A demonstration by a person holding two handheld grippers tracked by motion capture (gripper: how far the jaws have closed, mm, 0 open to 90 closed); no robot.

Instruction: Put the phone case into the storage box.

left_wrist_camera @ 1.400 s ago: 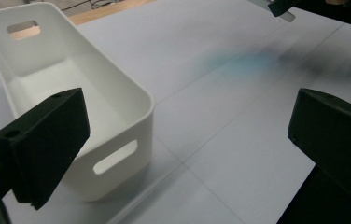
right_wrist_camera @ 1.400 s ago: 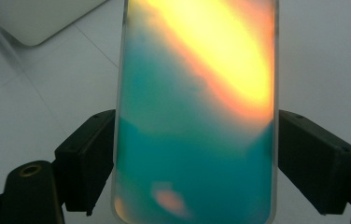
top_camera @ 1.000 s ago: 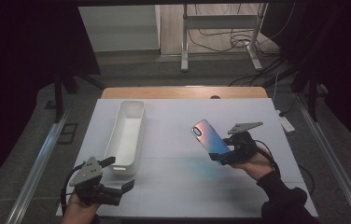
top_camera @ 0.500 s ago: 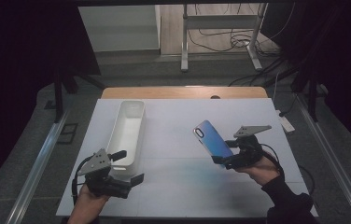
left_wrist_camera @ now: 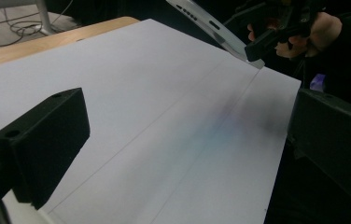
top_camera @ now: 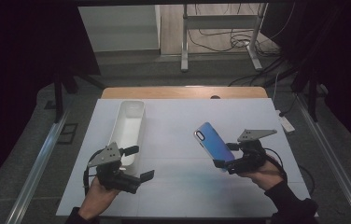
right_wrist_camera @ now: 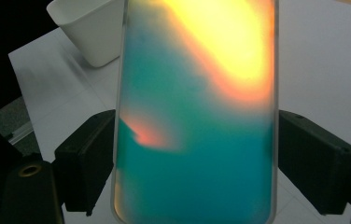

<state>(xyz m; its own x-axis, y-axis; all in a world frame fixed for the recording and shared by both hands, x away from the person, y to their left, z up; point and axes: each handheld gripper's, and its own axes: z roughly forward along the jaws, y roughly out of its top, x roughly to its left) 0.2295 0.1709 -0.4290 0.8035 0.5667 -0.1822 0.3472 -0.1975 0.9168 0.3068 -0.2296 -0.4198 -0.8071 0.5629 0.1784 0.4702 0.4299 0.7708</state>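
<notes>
**Blue phone held up at the right while the left gripper slides in over the sheet**

Blue on its back with a camera corner at the upper end, the phone (top_camera: 213, 145) is held tilted above the right half of the white table (top_camera: 178, 191), clear of the surface. The right gripper (top_camera: 224, 156) pinches it by its lower end, one jaw pressed on each long edge. In the right gripper view the phone (right_wrist_camera: 197, 121) stands between the two black jaws, glowing teal with a yellow and orange patch near the top.

Compared with a second ago, the phone and the right hand (top_camera: 262, 175) sit a little nearer the person's edge of the table and slightly further right; the grip on the phone looks the same. The left gripper (top_camera: 138, 163) has moved more clearly: earlier it hung at the near left corner of the table, and now it lies further in, just beside the near end of the white tray (top_camera: 138, 108). Its jaws are spread wide with nothing between them, as the left gripper view shows, with bare table (left_wrist_camera: 164, 116) between the two black blocks. The tray keeps its place on the left half of the table, well apart from the phone.
</notes>
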